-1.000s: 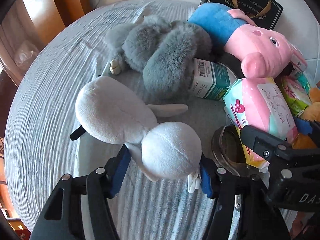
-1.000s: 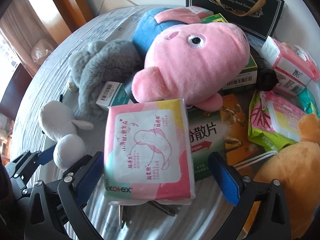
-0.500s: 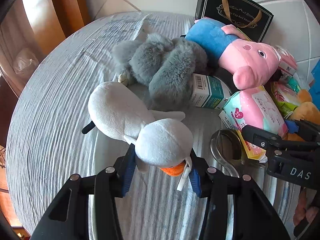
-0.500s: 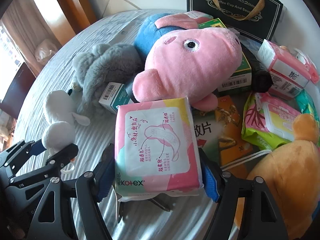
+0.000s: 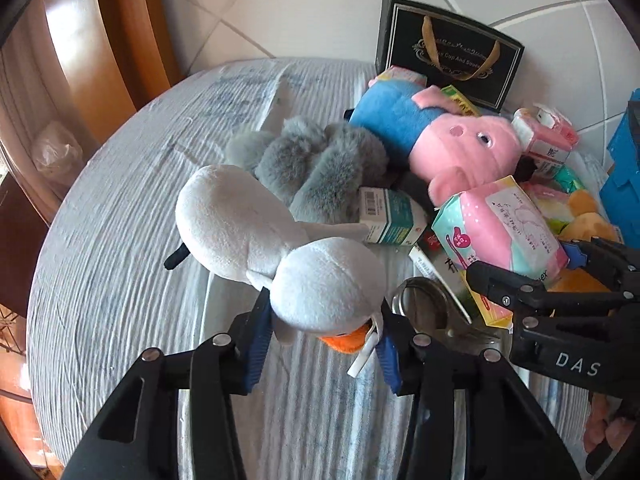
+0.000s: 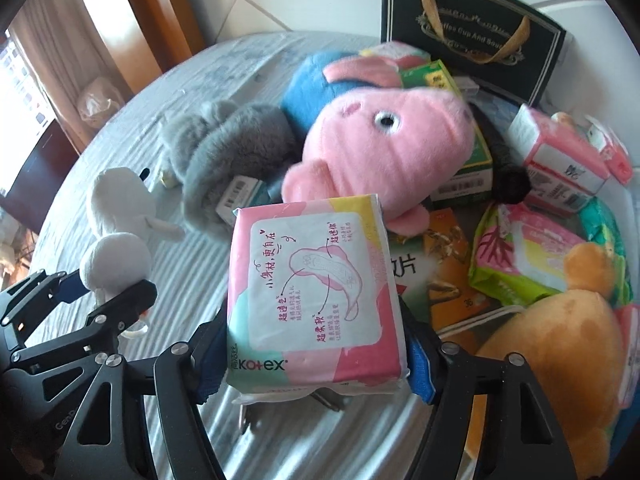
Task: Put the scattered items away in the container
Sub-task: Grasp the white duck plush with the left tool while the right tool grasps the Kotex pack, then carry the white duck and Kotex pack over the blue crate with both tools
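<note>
Your left claw [image 5: 320, 344] clamps the goose [image 5: 280, 248] by its head, body pointing away, while your right claw [image 6: 316, 364] is closing on the pad pack [image 6: 316, 300], both above the table [image 5: 120, 240], with the blue bin [image 5: 624, 184] nearer your right.

Left gripper [image 5: 320, 344] clamped; right gripper [image 6: 316, 354] fingers closing.

The blue crate [image 5: 624, 168] is cut off by the right edge of the left wrist view. The orange plush toy [image 6: 560, 360] runs past the lower right edge of the right wrist view. The pink pig toy [image 6: 384, 148] is motion-blurred there. The metal tool [image 6: 288, 404] lies mostly hidden beneath the pink pad pack [image 6: 316, 296]; its type cannot be determined. Small print on the green box [image 6: 464, 176] is illegible.
</note>
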Demonstrator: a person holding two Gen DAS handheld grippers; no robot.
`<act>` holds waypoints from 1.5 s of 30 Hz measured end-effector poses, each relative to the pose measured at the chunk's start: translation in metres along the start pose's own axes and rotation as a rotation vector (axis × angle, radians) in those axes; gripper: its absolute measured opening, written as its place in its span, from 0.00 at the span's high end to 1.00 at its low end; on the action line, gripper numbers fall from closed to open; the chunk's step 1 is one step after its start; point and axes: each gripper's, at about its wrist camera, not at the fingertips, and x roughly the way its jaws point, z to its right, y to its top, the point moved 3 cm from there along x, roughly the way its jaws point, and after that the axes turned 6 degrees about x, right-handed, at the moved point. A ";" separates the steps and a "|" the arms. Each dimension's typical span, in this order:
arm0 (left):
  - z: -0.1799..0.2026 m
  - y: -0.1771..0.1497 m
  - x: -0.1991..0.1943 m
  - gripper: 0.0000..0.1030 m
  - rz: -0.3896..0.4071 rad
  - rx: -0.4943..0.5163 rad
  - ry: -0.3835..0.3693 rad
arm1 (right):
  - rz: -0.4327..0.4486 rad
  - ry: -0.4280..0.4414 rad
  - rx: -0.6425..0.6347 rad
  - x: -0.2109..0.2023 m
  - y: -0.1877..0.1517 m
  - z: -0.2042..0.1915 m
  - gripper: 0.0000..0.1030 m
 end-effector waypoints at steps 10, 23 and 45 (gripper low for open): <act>0.027 0.015 -0.116 0.56 0.210 0.042 0.020 | 0.219 0.001 0.001 -0.122 -0.023 0.002 0.30; 0.067 -0.013 -0.225 0.56 0.346 0.099 0.037 | 0.465 -0.013 -0.027 -0.270 -0.077 0.006 0.30; 0.106 -0.101 -0.351 0.56 0.521 0.269 -0.252 | 0.620 -0.328 0.167 -0.436 -0.241 -0.020 0.30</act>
